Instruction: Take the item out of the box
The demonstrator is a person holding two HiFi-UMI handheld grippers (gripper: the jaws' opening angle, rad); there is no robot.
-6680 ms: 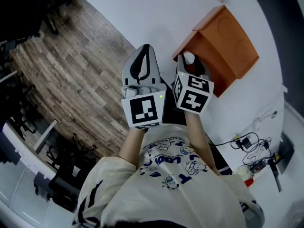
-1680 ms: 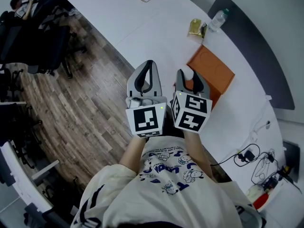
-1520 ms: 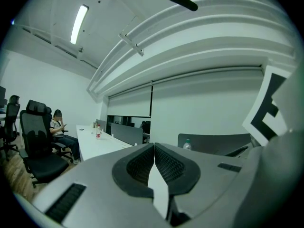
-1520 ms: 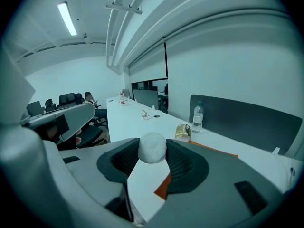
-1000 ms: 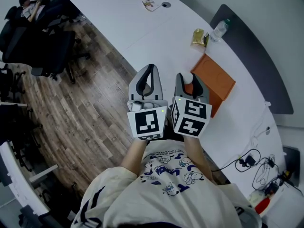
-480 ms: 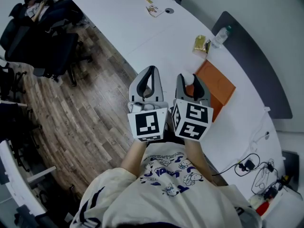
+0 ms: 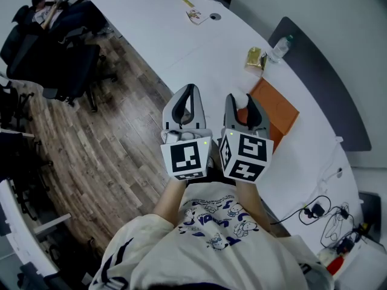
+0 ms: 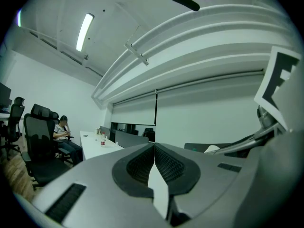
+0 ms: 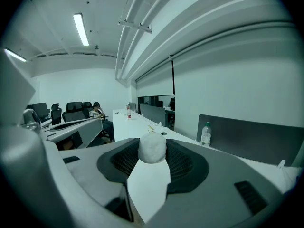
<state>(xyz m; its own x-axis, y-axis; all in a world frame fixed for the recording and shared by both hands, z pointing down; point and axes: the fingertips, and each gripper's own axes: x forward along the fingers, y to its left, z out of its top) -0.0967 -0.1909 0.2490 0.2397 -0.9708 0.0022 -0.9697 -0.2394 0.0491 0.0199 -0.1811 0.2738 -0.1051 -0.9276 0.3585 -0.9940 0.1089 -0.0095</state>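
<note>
white ball (image 9: 152,148) sits pinched between the pads of the right gripper (image 7: 242,101), right at the jaw tips. the jaws stand fairly wide because the ball fills the gap. in the head view it shows by the near left corner of the orange box (image 7: 278,110), whose top looks flat and closed. how high the ball is above the box can't be told. the ball is round, so it has no long axis and points no way in particular.

the left gripper (image 8: 154,148) has its jaws closed together with nothing in them, held beside the right one and out over the floor edge of the table.

the box lies on a long white table (image 7: 181,35) that runs diagonally, with a clear bottle (image 7: 279,46) and a yellow packet (image 7: 256,58) just beyond it, and a dark grey partition (image 7: 326,83) along the far side. cables (image 7: 329,207) lie at the near right end. wood-plank floor (image 7: 91,144) is to the left, with black office chairs (image 7: 54,59). a seated person (image 9: 97,110) is at the far end, under a strip light (image 9: 81,28).
</note>
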